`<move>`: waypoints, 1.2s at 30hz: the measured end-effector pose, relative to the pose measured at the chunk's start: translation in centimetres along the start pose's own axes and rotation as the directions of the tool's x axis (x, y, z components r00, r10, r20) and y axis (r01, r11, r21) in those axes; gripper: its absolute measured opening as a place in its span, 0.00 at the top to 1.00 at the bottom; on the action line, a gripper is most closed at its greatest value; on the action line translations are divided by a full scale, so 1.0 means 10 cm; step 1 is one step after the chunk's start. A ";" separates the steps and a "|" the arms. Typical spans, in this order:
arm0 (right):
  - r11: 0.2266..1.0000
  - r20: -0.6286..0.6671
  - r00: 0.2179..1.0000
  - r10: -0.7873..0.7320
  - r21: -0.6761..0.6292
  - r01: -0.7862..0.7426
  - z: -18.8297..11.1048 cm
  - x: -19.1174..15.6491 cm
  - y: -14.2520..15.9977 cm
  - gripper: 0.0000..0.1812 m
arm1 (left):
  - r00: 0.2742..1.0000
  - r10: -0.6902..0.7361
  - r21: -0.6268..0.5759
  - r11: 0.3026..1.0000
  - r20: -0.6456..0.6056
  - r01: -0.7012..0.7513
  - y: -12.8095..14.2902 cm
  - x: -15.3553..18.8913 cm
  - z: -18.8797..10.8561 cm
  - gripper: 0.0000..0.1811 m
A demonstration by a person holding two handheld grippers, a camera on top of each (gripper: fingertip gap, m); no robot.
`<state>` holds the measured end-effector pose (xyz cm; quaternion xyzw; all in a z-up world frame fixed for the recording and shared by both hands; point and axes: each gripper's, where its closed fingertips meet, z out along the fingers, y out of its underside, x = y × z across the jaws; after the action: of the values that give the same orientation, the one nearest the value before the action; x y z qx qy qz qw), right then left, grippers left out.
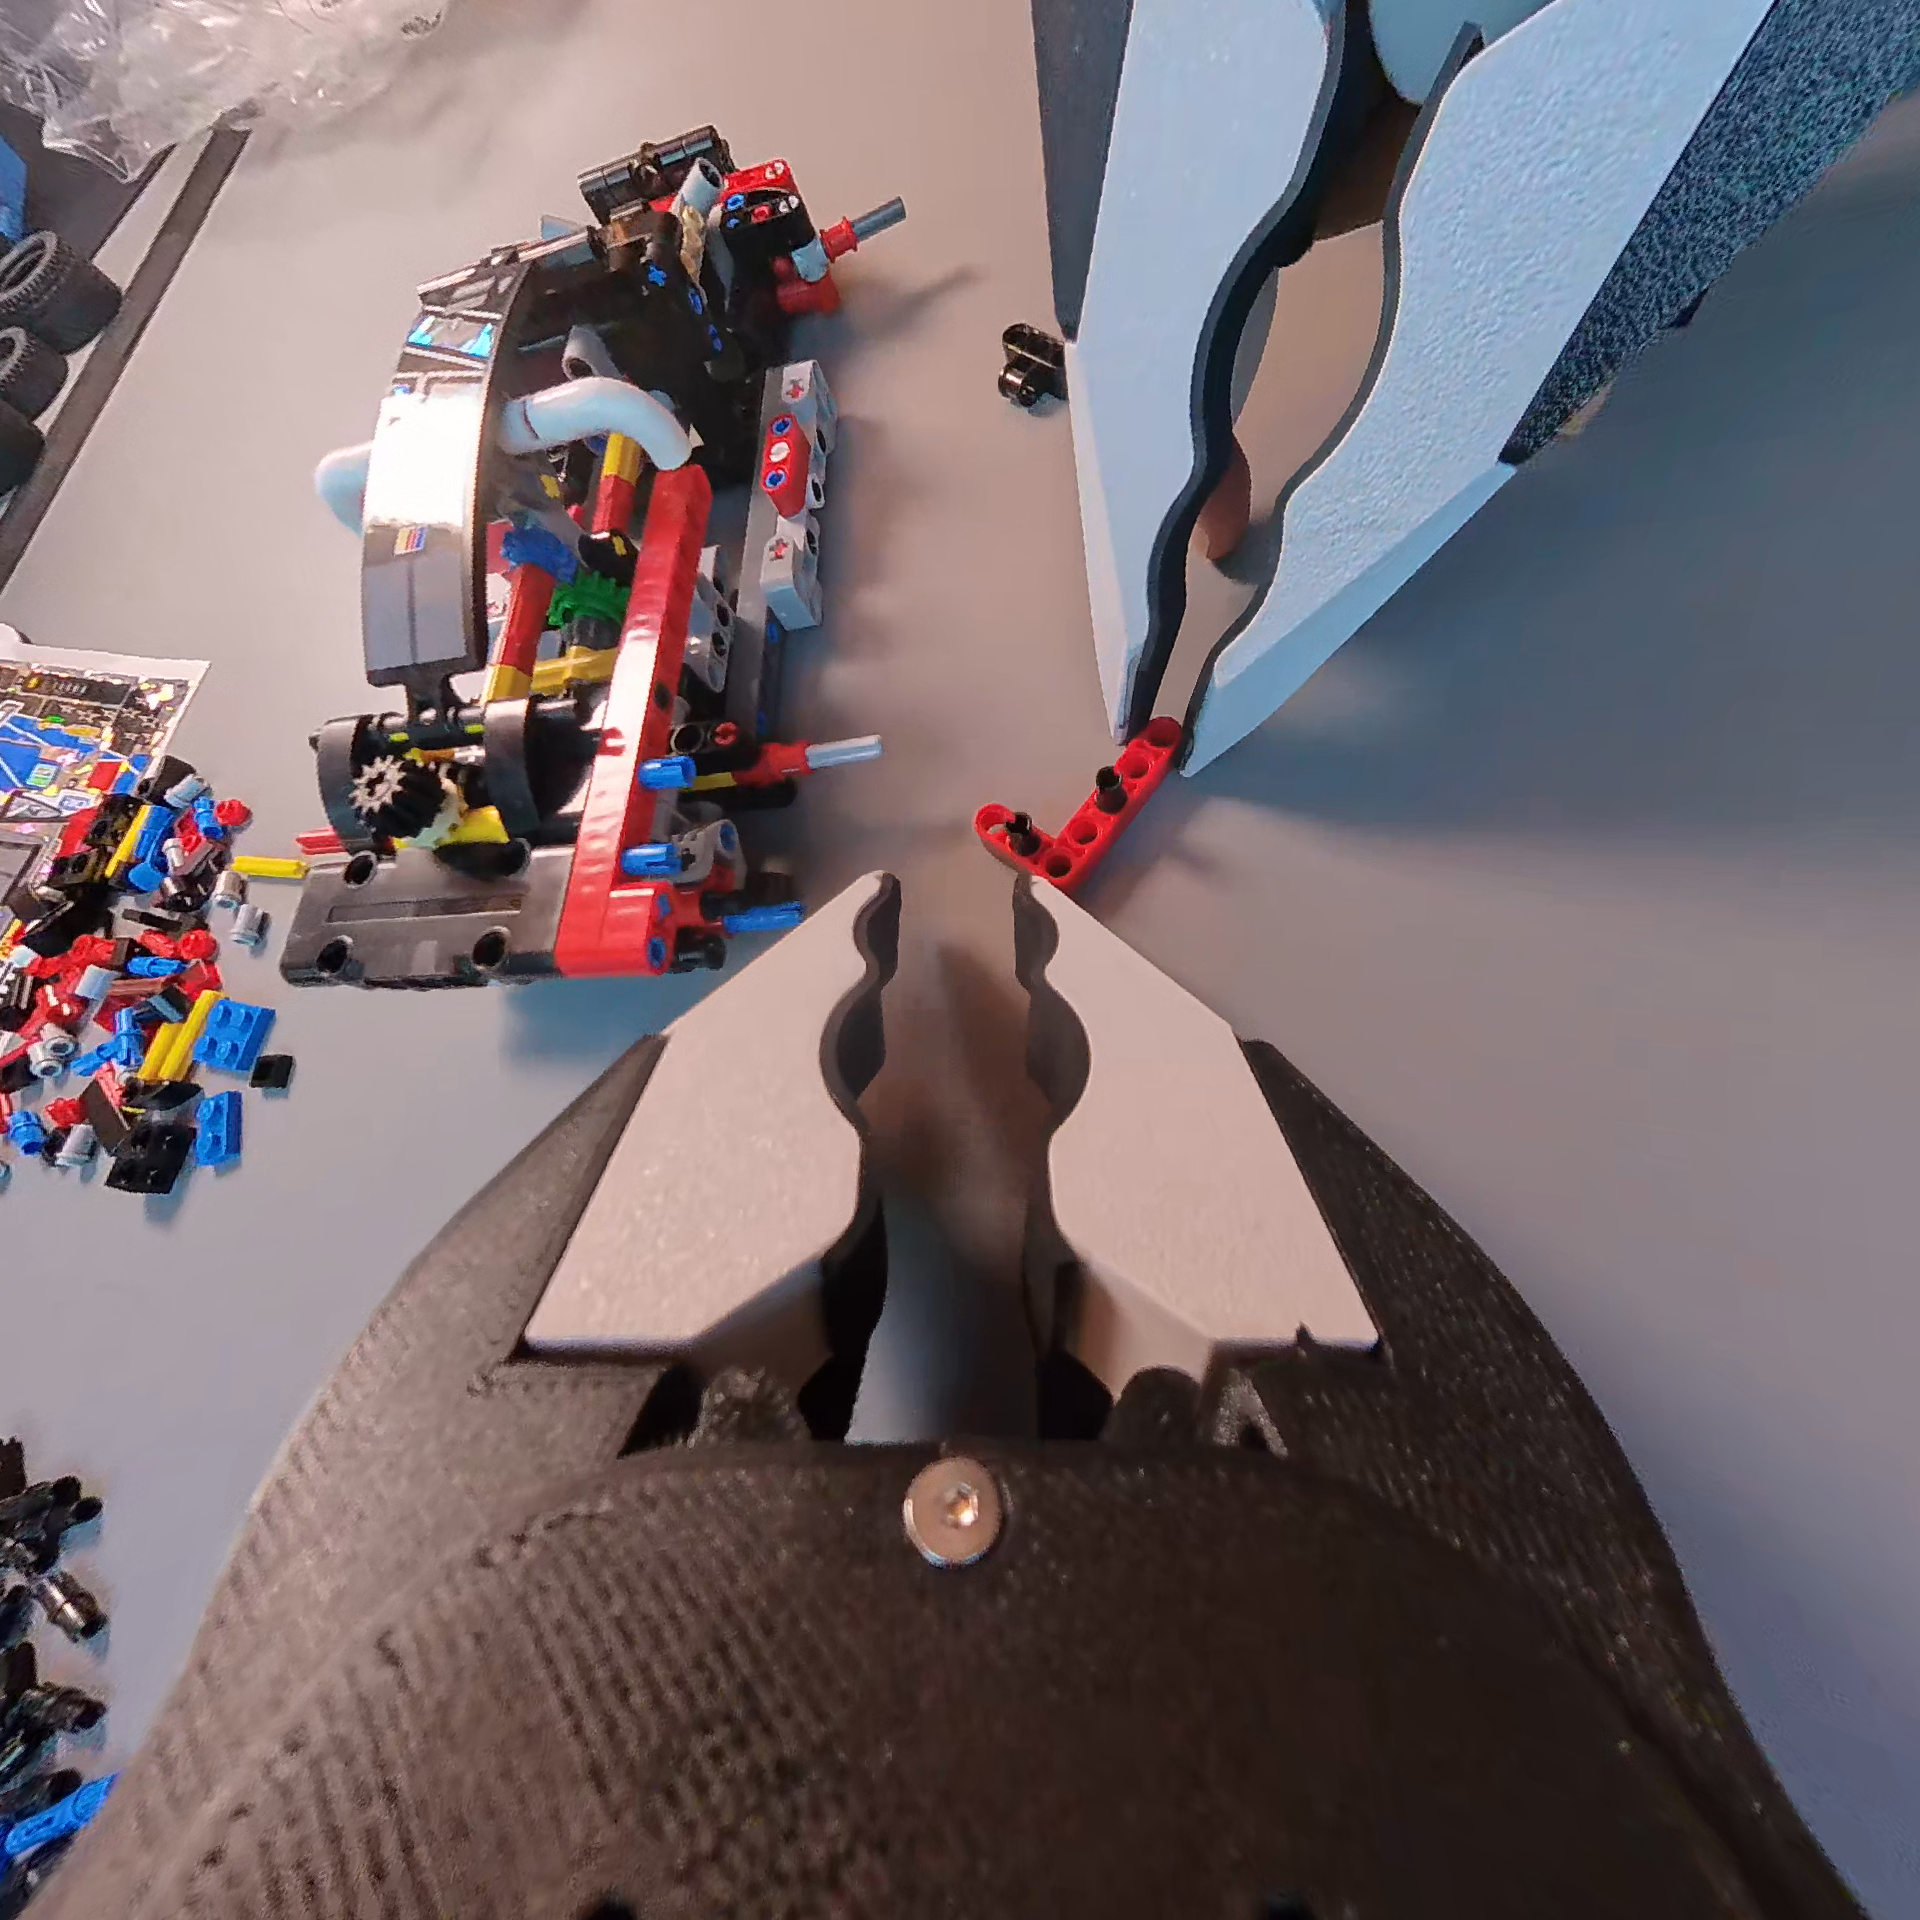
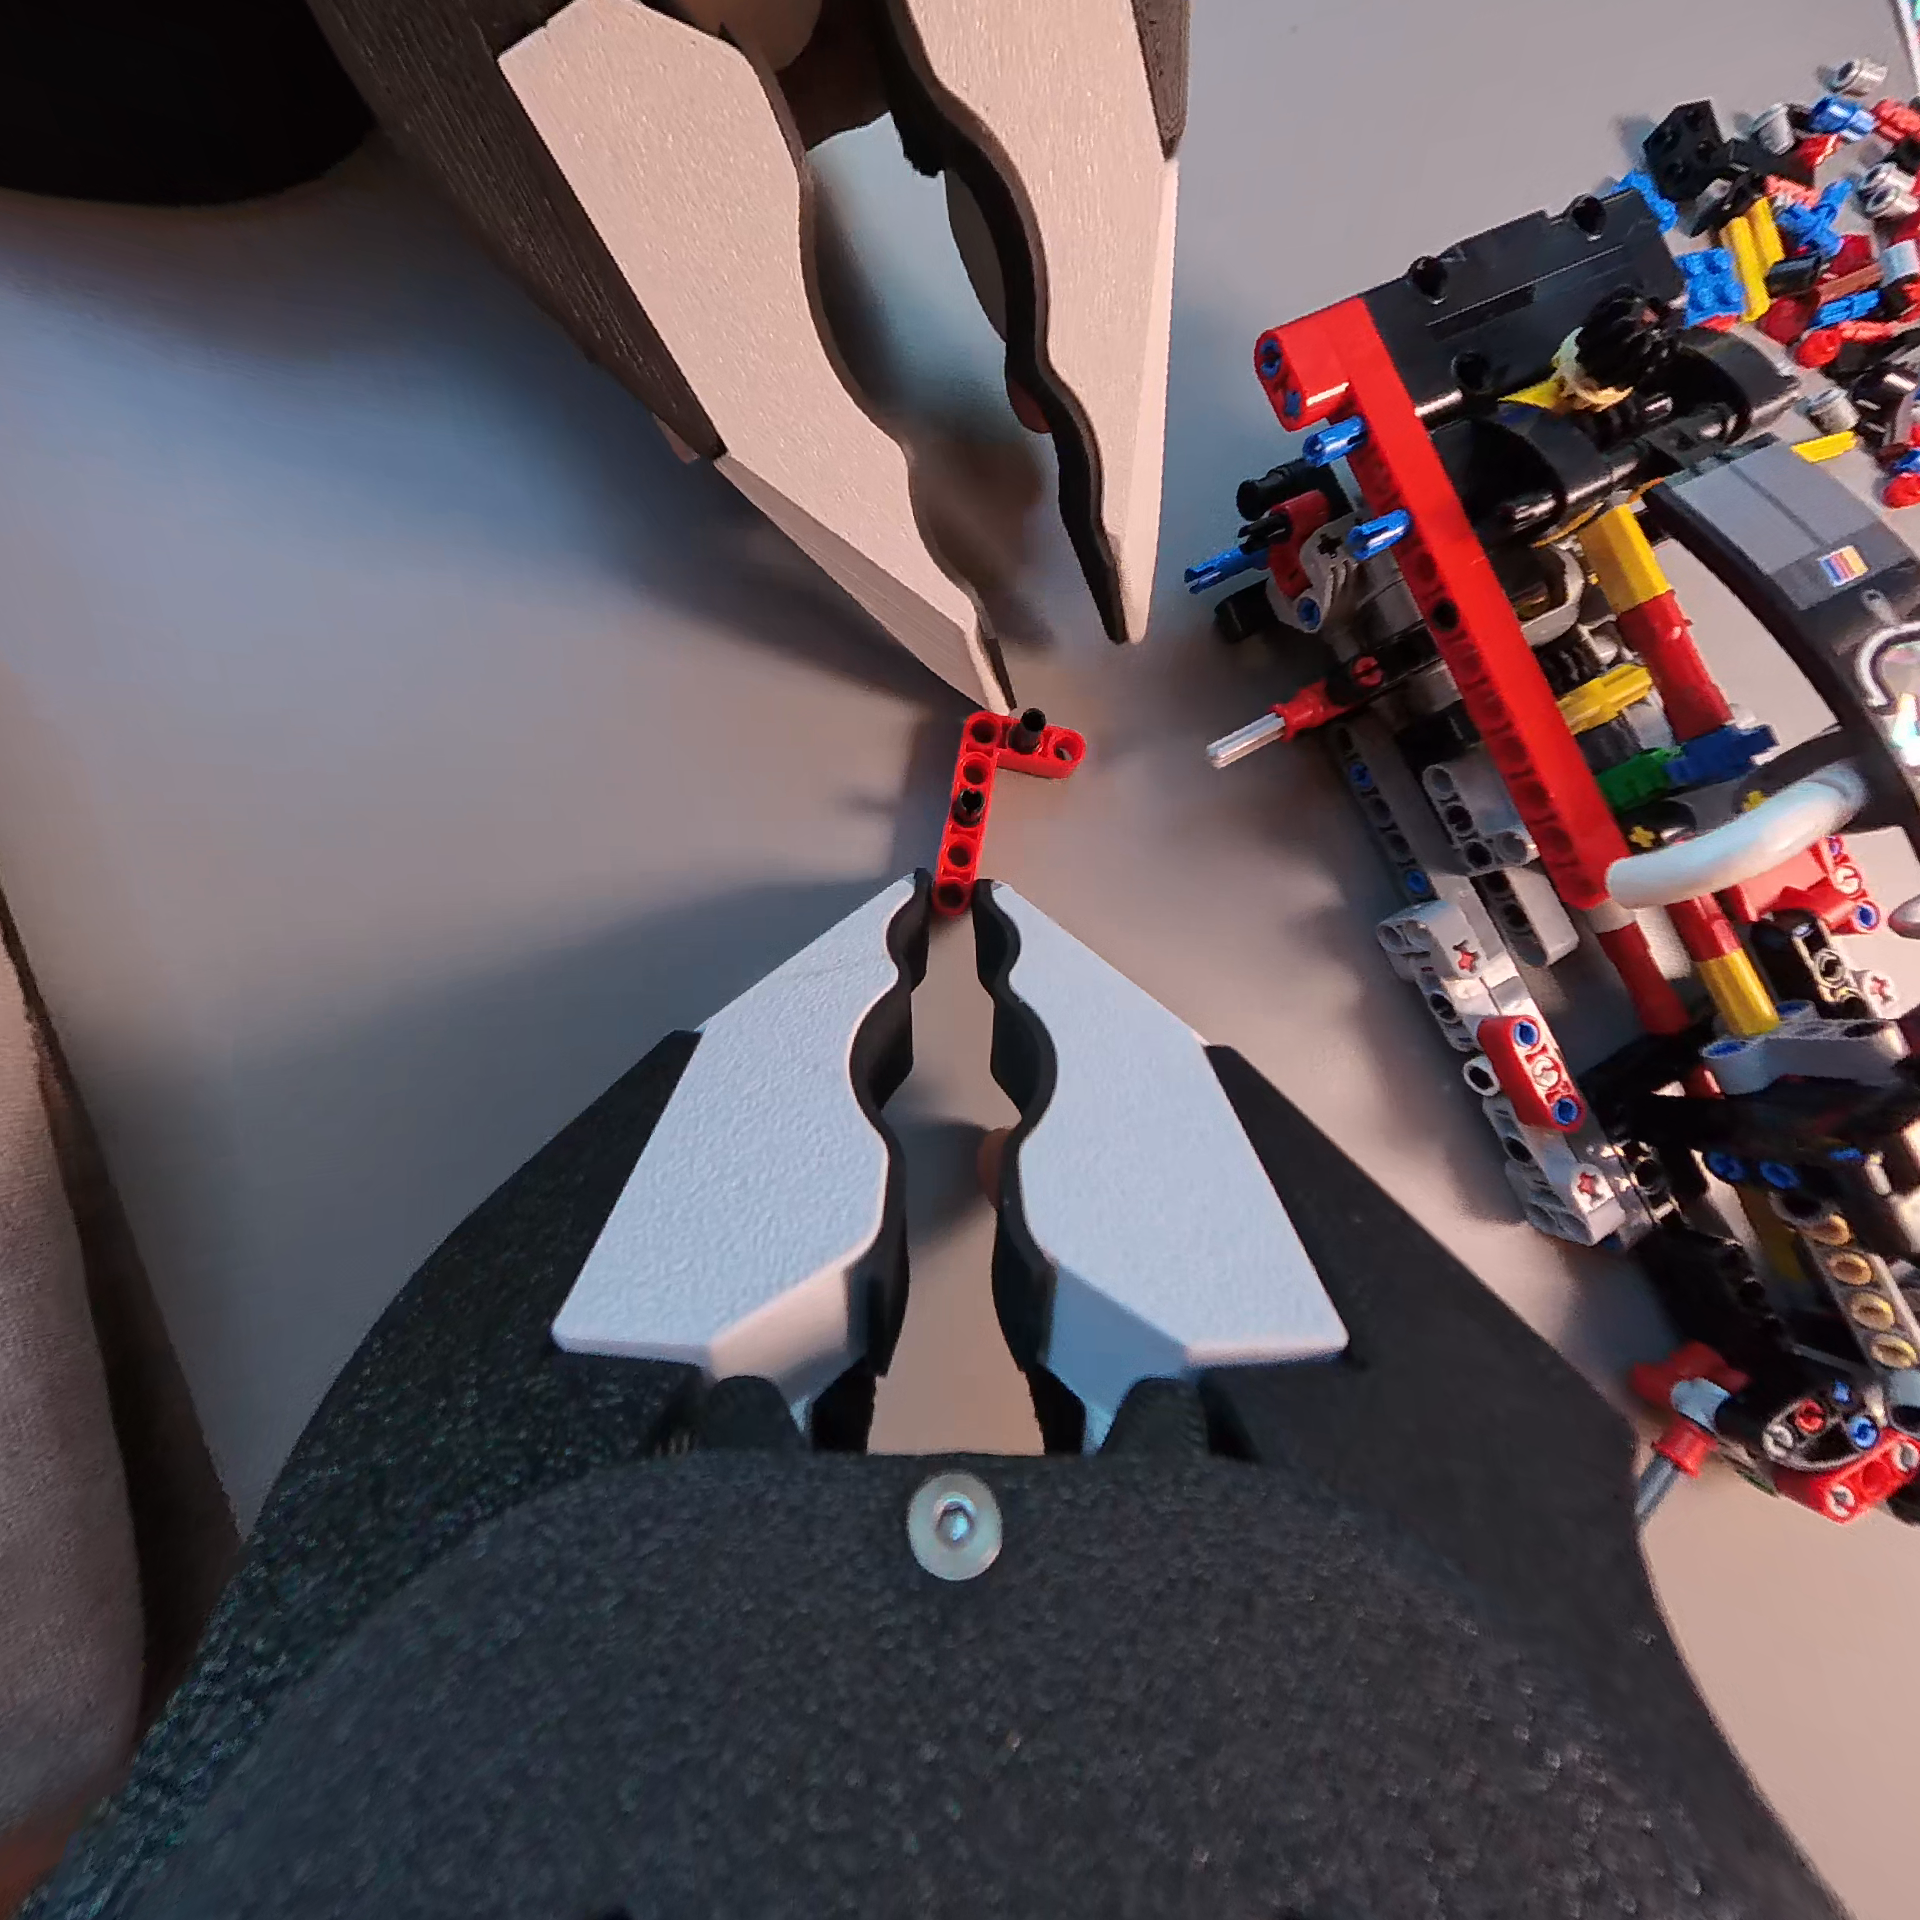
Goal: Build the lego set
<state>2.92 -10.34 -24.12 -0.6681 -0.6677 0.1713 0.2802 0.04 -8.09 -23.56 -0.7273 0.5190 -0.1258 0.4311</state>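
Observation:
A red L-shaped beam (image 1: 1081, 836) with two black pins in it lies low over the grey table (image 1: 1455, 1039). My right gripper (image 2: 953, 891) is shut on the tip of the beam's long arm (image 2: 964, 821); it also shows in the left wrist view (image 1: 1158, 743), coming in from the top right. My left gripper (image 1: 954, 894) is open and empty, its tips just short of the beam's short arm; in the right wrist view (image 2: 1060, 665) it hangs over the beam's corner. The partly built model (image 1: 623, 665) lies on its side next to the beam (image 2: 1507, 675).
A pile of small loose parts (image 1: 135, 987) lies left of the model, with a sticker sheet (image 1: 83, 717) behind it. A black connector (image 1: 1032, 361) sits alone near the right gripper. Tyres (image 1: 42, 312) and a plastic bag (image 1: 208, 62) are at the far left; more black parts (image 1: 42, 1610) at the lower left. The left gripper's tips are roughly 4 cm from the right gripper's.

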 end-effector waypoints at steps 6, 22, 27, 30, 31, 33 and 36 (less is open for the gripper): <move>0.999 -0.021 1.000 0.009 0.033 -0.009 0.03 0.03 -0.07 0.96 | 1.000 -0.025 -0.004 1.000 0.012 0.025 0.03 -0.04 -0.02 0.88; 0.980 -0.171 0.974 0.148 0.160 -0.121 -0.80 1.00 0.57 0.86 | 0.989 -0.150 0.074 0.986 0.019 0.148 -0.02 -0.17 -0.13 0.89; 0.983 -0.017 0.991 0.136 0.127 -0.133 -0.69 0.77 0.65 0.85 | 0.988 -0.157 0.072 0.985 0.007 0.156 -0.02 -0.17 -0.13 0.89; 0.990 0.026 0.992 0.120 0.075 -0.122 -0.58 0.71 0.66 0.84 | 0.989 -0.146 0.067 0.987 0.000 0.146 -0.02 -0.15 -0.12 0.89; 0.993 0.035 0.993 0.111 0.046 -0.112 -0.54 0.70 0.69 0.84 | 0.990 -0.140 0.066 0.988 0.000 0.140 -0.02 -0.14 -0.12 0.89; 0.996 0.062 0.994 0.087 -0.015 -0.086 -0.47 0.64 0.76 0.84 | 0.991 -0.131 0.067 0.989 0.000 0.131 -0.02 -0.13 -0.12 0.89; 0.998 0.060 0.996 0.063 -0.017 -0.062 -0.44 0.64 0.74 0.89 | 0.991 -0.133 0.069 0.989 -0.003 0.132 -0.02 -0.13 -0.13 0.89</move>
<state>11.80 -4.29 -24.20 -0.6854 -0.6558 0.1948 0.2493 -1.16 -7.60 -22.31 -0.7450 0.4645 -0.1713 0.4470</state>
